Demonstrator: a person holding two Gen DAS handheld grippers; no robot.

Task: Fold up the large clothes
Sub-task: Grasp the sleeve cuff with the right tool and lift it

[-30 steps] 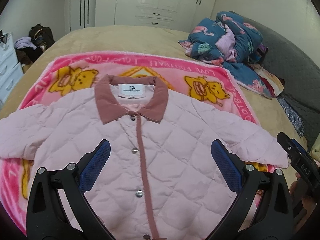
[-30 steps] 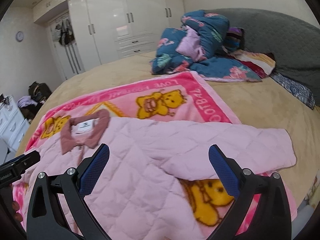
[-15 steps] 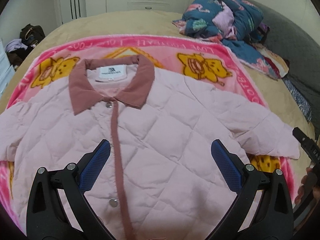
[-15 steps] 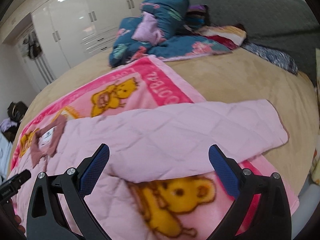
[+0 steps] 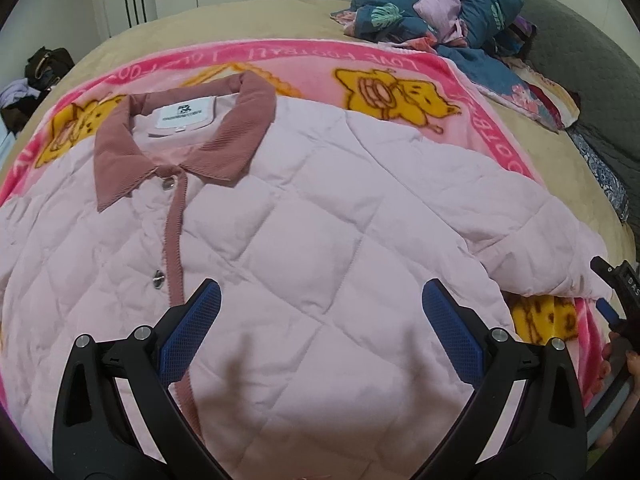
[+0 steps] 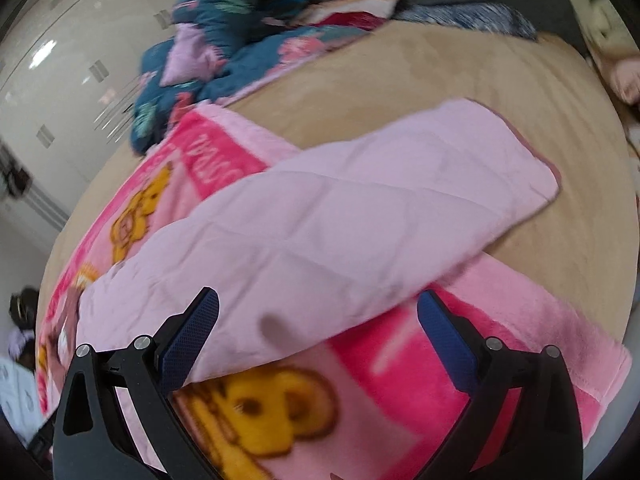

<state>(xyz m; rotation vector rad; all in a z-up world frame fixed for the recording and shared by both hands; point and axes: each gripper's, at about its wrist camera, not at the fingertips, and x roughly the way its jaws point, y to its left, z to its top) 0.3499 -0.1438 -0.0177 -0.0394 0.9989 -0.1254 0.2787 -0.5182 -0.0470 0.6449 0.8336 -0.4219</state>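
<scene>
Right wrist view: we hold both claws released, right claw (image 6: pixel 318 344) approaching the jacket (image 5: pixel 300 248) sleeve (image 6: pixel 360 208) for folding inward.

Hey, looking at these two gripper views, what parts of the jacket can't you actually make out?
- Pink jacket hem: left wrist view, cut off by the bottom edge behind the left gripper.
- Its left sleeve end: left wrist view, cut off by the left edge.
- Collar label text: too small.
- Sleeve quilting: right wrist view, motion-blurred.

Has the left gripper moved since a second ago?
Yes. The left gripper has gone forward and right over the jacket: the collar now sits farther left.
</scene>
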